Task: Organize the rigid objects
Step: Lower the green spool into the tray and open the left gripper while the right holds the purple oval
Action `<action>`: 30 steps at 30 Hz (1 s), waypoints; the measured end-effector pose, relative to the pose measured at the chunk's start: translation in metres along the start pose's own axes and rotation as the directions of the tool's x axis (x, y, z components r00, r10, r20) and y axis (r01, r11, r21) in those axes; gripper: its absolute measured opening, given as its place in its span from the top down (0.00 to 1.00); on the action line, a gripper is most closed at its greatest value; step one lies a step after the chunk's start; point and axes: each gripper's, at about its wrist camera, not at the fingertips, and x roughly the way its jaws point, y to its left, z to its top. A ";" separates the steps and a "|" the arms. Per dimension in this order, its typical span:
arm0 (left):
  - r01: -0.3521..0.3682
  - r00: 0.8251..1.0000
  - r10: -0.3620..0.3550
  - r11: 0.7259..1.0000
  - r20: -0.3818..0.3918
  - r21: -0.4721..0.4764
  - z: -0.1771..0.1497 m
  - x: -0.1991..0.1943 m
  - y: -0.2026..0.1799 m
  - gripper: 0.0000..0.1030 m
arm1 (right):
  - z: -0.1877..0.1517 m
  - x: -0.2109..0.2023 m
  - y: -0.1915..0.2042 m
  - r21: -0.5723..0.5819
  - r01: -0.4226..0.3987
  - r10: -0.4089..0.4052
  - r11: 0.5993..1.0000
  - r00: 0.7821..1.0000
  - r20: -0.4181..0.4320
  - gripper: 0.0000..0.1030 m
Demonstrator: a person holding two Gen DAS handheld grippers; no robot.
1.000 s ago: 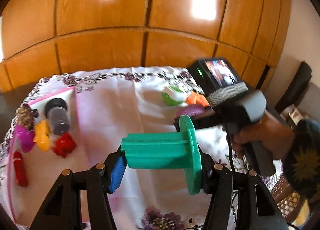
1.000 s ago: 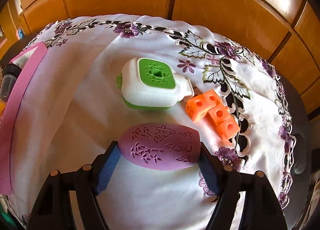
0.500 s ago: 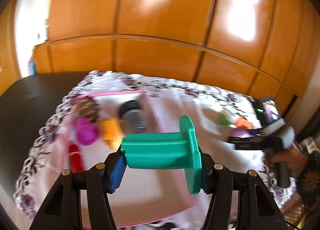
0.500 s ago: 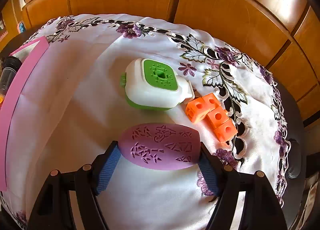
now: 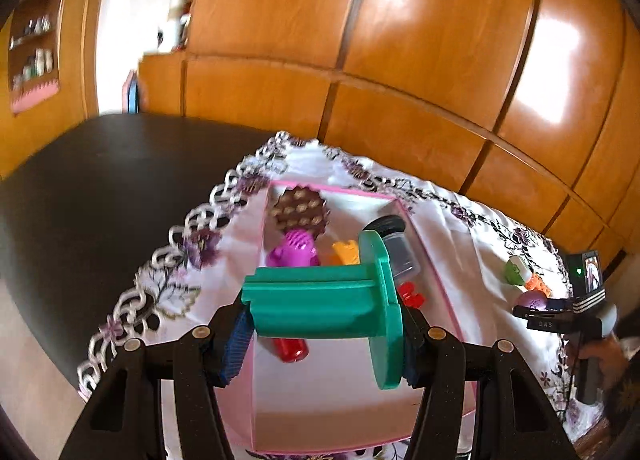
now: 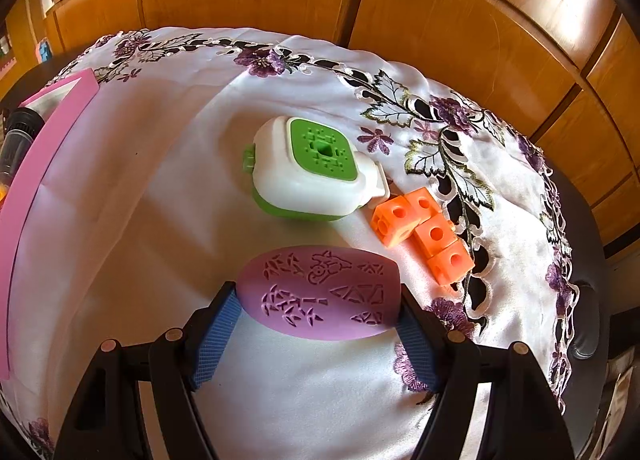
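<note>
Evidently rigid and light, green plastic spool [image 5: 320, 300] clamped end to end by left gripper [image 5: 324, 336] above pink box [image 5: 444, 296], purple patterned egg [image 6: 320, 294] pinched lengthwise by right gripper [image 6: 320, 328] over tablecloth [image 6: 168, 187]; smooth, best held by ends.

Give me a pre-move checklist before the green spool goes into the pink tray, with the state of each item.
1. Left gripper clamped on the green spool: ok.
2. Spool over the pink tray: ok.
3. Bare tray floor in the near part for a drop: ok.
4. Height of the spool above the red piece right under it: cannot tell.
5. Right gripper clamped on the purple oval: ok.
6. Green-and-white box and orange cubes sorted: not ok, both on the tablecloth.
</note>
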 end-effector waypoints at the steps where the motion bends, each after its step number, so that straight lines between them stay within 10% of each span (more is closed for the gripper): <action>1: 0.007 1.000 -0.007 1.000 -0.016 -0.015 -0.002 0.004 0.003 0.42 | 0.000 0.000 0.000 0.000 0.000 0.000 1.000 1.000 0.001 0.26; 16: -0.087 0.981 0.104 0.990 -0.162 0.109 0.008 0.096 -0.016 0.40 | 0.001 0.001 -0.001 0.005 -0.004 0.004 1.000 1.000 -0.002 0.26; 30: -0.128 0.990 0.132 0.989 -0.052 0.070 0.002 0.050 -0.009 0.26 | 0.000 -0.001 0.001 -0.015 0.011 -0.011 1.000 1.000 0.004 0.26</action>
